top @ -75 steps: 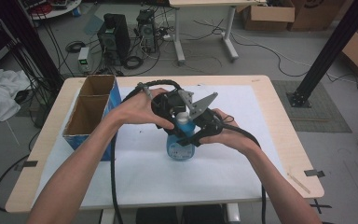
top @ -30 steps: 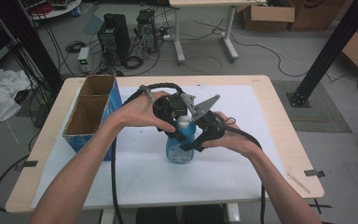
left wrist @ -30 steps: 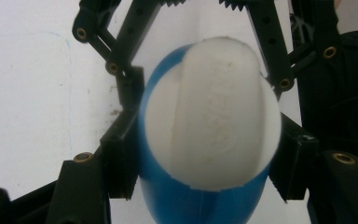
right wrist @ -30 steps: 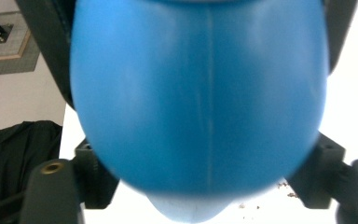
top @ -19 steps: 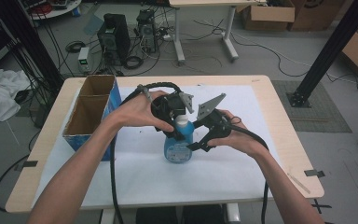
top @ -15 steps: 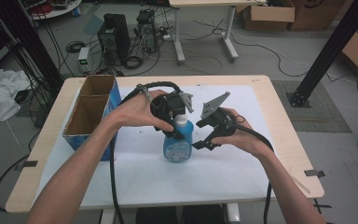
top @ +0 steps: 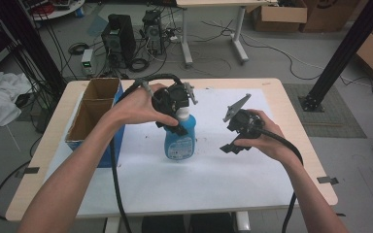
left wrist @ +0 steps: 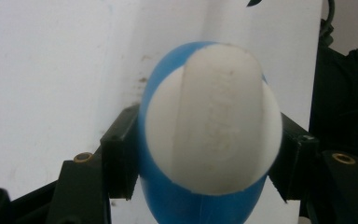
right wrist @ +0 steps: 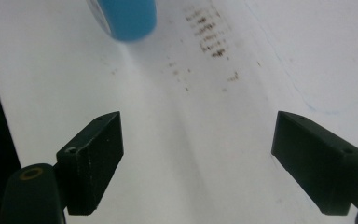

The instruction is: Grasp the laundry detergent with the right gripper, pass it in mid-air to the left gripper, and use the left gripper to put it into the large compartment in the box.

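High view: left claw (top: 178, 108) clamped on neck of blue bottle (top: 180, 141), upright mid-worktop (top: 209, 170); right claw (top: 234, 140) just beside it, apart, jaws just opened, nothing between; cardboard box (top: 93, 114) at left edge. Left gripper view: pads pinching bottle (left wrist: 205, 135) below white cap (left wrist: 213, 123). Right gripper view: jaws wide, bottle base (right wrist: 123, 15) ahead.

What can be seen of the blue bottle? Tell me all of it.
The blue bottle is translucent blue plastic with a rounded white cap and a pale label on its front. It stands upright near the middle of the white sheet that covers the table. The left gripper is shut on it at the top, one black jaw on each side just under the cap. The right gripper, jaws open, is off to its side, not touching it.
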The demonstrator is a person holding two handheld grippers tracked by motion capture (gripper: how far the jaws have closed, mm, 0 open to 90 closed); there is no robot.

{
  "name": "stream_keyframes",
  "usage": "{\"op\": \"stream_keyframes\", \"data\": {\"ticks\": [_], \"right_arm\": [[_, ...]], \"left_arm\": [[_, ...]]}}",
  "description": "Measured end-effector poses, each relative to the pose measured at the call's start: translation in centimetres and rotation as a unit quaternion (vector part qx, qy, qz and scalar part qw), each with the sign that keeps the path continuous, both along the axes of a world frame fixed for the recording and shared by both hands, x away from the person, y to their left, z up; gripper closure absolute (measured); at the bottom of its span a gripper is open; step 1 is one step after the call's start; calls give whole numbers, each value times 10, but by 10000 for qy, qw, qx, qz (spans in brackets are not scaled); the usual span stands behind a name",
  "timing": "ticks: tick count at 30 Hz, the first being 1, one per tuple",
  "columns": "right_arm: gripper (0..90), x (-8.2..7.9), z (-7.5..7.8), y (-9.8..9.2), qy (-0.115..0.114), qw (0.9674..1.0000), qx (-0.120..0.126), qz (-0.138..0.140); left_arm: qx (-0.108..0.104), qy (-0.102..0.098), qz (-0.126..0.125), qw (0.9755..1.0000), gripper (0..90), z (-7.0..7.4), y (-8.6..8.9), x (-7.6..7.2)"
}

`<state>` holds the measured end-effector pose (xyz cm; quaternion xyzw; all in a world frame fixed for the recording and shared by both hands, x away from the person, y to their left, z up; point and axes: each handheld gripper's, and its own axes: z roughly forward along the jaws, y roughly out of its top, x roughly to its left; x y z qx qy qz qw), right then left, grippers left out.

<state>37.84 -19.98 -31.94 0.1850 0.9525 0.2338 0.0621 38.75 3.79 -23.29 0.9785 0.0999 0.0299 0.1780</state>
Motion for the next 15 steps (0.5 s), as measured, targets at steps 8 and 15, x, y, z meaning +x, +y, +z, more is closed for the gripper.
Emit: {"op": "stream_keyframes", "data": {"ticks": [8,15], "right_arm": [[181,2,-6,-12,67,9997,-96,-199],[181,4,-6,-18,62,9992,-181,-355]], "left_arm": [[275,-1,730,9970,382,18,8,12],[412,14,1407,9892,382,38,16,19]]}}
